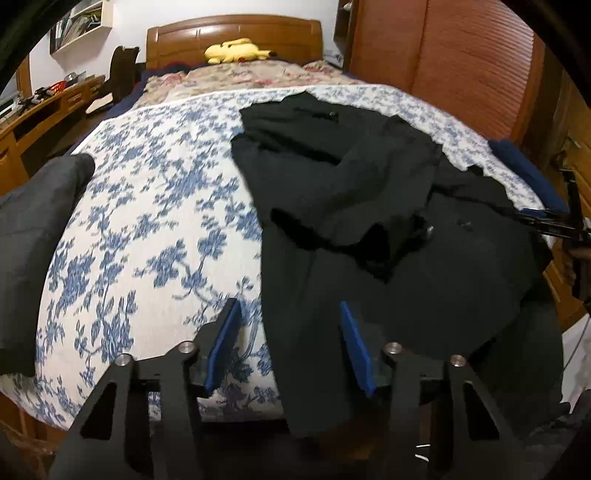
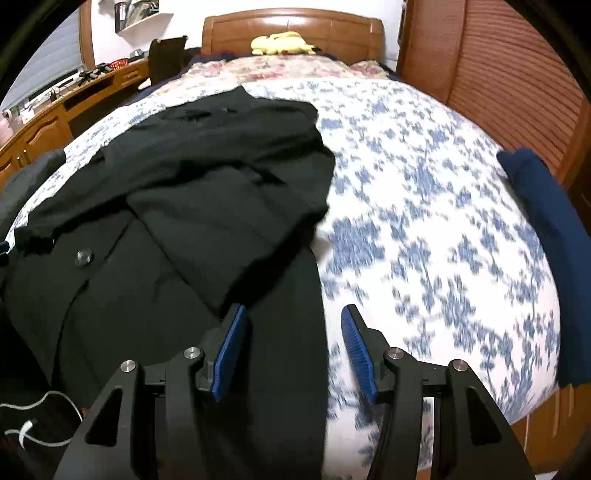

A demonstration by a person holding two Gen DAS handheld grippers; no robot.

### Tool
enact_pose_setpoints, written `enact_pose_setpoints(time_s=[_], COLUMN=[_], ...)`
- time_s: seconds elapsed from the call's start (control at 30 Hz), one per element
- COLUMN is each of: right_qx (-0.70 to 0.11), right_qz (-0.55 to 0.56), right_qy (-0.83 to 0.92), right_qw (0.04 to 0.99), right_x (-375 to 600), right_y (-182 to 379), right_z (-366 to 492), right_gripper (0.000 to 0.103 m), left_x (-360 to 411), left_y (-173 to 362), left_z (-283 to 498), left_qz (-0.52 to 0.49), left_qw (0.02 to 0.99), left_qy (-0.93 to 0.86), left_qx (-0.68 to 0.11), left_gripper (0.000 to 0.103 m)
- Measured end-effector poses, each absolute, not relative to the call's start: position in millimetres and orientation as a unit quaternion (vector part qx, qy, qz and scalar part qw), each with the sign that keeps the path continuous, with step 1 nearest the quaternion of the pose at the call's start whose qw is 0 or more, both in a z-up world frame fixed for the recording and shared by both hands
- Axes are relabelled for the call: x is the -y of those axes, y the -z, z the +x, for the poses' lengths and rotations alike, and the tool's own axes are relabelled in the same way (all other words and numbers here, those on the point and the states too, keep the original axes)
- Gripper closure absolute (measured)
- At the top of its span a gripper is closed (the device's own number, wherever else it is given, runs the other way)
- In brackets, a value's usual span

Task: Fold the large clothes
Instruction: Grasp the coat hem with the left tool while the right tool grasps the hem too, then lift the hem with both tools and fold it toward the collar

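Observation:
A large black coat [image 1: 369, 206] lies spread on the blue-flowered bedspread [image 1: 147, 221], with one sleeve folded across its front. In the right wrist view the coat [image 2: 184, 206] fills the left half, and a button [image 2: 84, 256] shows near its left side. My left gripper [image 1: 289, 302] hovers low over the coat's left edge near the foot of the bed. Its jaws stand apart, with the hem between them and the pads not pressing. My right gripper [image 2: 294, 307] is over the coat's right edge, also open and gripping nothing.
A dark grey garment [image 1: 33, 236] hangs off the bed's left side. A navy garment [image 2: 546, 229] lies at the right edge. A yellow plush toy [image 1: 236, 50] sits by the wooden headboard [image 1: 236, 31]. A desk [image 1: 44, 107] runs along the left; a wooden wardrobe [image 2: 509, 81] stands on the right.

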State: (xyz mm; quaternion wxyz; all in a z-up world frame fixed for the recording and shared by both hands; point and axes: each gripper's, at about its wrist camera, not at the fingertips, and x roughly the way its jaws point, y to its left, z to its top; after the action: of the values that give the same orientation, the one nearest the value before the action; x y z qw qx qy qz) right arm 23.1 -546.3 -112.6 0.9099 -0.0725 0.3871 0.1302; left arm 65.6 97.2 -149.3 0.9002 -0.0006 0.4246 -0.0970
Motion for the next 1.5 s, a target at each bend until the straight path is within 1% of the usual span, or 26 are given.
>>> enact_pose_setpoints(time_s=[0.03, 0.23, 0.3, 0.37, 0.4, 0.47, 0.53, 0.57, 0.6, 0.63, 0.7, 0.77, 0.87, 1.0, 1.23, 1.5], right_qx=[-0.388, -0.396, -0.4, -0.402, -0.403, -0.404, -0.403, -0.402, -0.401, -0.399, -0.395, -0.388, -0.365, -0.329, -0.271, -0.224], right_qz=[-0.073, -0.075, -0.079, -0.081, -0.08, -0.081, -0.077, -0.076, -0.075, -0.075, -0.068, -0.06, -0.028, -0.004, 0.007, 0.014], right_qy=[-0.134, -0.157, -0.165, -0.178, -0.184, -0.191, -0.201, -0.203, -0.205, -0.207, -0.212, -0.216, -0.221, -0.233, -0.26, -0.277], right_qw=[0.909, 0.902, 0.898, 0.895, 0.893, 0.891, 0.889, 0.89, 0.89, 0.89, 0.891, 0.894, 0.904, 0.915, 0.927, 0.934], right_x=[547, 554, 554, 551, 549, 547, 545, 544, 543, 543, 544, 546, 557, 566, 569, 590], right_y=[113, 116, 120, 122, 123, 124, 124, 124, 124, 125, 124, 121, 106, 77, 29, -3], right_z=[21, 15, 17, 20, 19, 20, 21, 21, 21, 22, 24, 24, 26, 30, 17, -21], right_gripper=[0.048, 0.048, 0.048, 0.05, 0.054, 0.06, 0.076, 0.081, 0.088, 0.092, 0.095, 0.096, 0.097, 0.098, 0.1, 0.1], left_x=[-98, -95, -94, -93, -92, -91, -90, -90, -90, -90, -89, -86, -81, -74, -64, -72], left_y=[153, 156, 157, 157, 156, 156, 155, 155, 154, 153, 151, 146, 128, 96, 49, 5], left_z=[65, 63, 64, 63, 63, 64, 64, 64, 64, 64, 64, 64, 60, 53, 39, 22], left_qz=[0.0, 0.005, 0.007, 0.009, 0.009, 0.009, 0.011, 0.011, 0.011, 0.009, 0.006, 0.013, 0.018, 0.03, 0.045, 0.041], left_qw=[0.898, 0.899, 0.899, 0.898, 0.898, 0.897, 0.896, 0.896, 0.895, 0.895, 0.894, 0.896, 0.905, 0.918, 0.936, 0.954], left_qy=[0.094, 0.088, 0.088, 0.092, 0.096, 0.1, 0.103, 0.105, 0.107, 0.109, 0.113, 0.112, 0.117, 0.124, 0.126, 0.116], left_qx=[-0.429, -0.429, -0.429, -0.429, -0.429, -0.431, -0.432, -0.432, -0.433, -0.433, -0.433, -0.429, -0.409, -0.375, -0.325, -0.274], left_gripper=[0.053, 0.054, 0.057, 0.065, 0.068, 0.072, 0.075, 0.079, 0.081, 0.085, 0.091, 0.095, 0.097, 0.098, 0.099, 0.099])
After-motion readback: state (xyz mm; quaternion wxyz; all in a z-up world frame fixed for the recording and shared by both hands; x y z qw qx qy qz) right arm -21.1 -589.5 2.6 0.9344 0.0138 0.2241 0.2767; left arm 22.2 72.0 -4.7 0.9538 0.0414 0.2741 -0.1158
